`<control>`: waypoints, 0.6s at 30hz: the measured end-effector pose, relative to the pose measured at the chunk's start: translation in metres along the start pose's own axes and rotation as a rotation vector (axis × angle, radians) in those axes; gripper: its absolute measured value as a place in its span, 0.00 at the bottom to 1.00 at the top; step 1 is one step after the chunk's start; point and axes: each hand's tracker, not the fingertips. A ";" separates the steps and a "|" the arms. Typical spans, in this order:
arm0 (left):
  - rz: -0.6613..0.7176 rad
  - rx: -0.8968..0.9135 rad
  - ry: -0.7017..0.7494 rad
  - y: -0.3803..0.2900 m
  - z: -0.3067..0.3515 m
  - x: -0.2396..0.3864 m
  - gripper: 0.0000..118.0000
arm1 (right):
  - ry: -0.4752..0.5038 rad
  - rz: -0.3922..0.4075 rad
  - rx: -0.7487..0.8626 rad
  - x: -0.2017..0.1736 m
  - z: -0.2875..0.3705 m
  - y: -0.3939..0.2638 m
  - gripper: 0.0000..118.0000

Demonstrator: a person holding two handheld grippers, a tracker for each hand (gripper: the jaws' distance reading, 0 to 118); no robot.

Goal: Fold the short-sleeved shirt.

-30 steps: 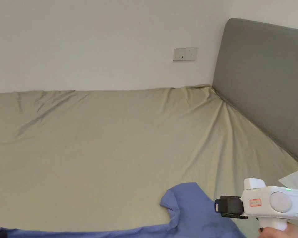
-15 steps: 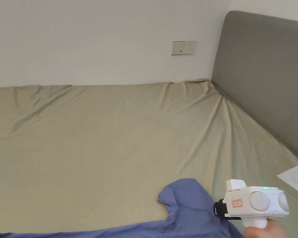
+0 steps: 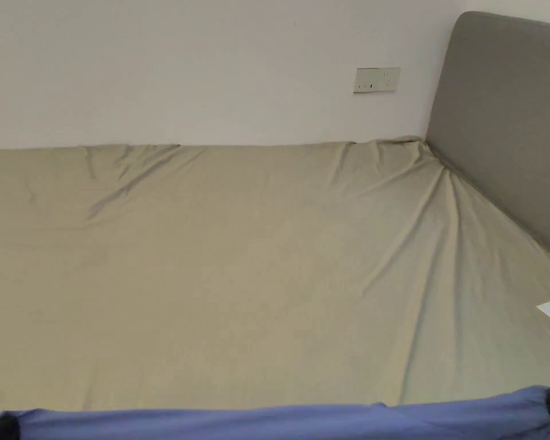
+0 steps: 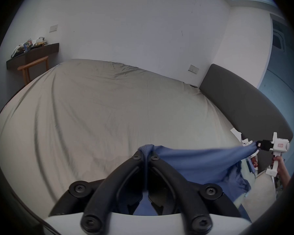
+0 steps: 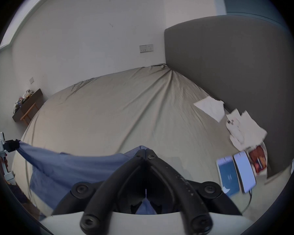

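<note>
**Shirt held stretched above the near edge of the bed**

The blue shirt (image 4: 193, 160) is held up in the air between the two tongs, along the near edge of the bed (image 3: 256, 258). In the left gripper view, the left tongs (image 4: 145, 154) are seen closed, with a bunched fold of the shirt pinched between both jaws. In the right gripper view, the right tongs (image 5: 145, 152) are likewise closed, and blue cloth is gripped at their tips. The cloth is drawn into a nearly straight band between the two grips, while the rest hangs below.

This hold is judged to be meant for spreading the shirt wide before it is laid flat on the sheet for folding; no fold is judged to have been made yet.

Papers (image 5: 210, 108) and a few flat packets (image 5: 236, 170) lie at the right edge of the bed, beside the grey headboard (image 3: 509, 114), well apart from the shirt. A red-bordered label is carried on each tool's body, but its writing is too small to be read. No brand can be made out on the shirt.
</note>
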 end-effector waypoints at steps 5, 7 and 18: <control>0.077 -0.117 -0.023 -0.056 0.049 -0.012 0.02 | -0.012 -0.020 -0.140 -0.001 0.051 -0.070 0.00; 0.068 -0.202 -0.001 -0.079 0.054 -0.015 0.02 | -0.035 0.009 -0.216 -0.007 0.054 -0.096 0.00; 0.007 -0.476 0.089 -0.163 0.014 -0.038 0.02 | -0.048 0.090 -0.456 -0.001 0.019 -0.173 0.00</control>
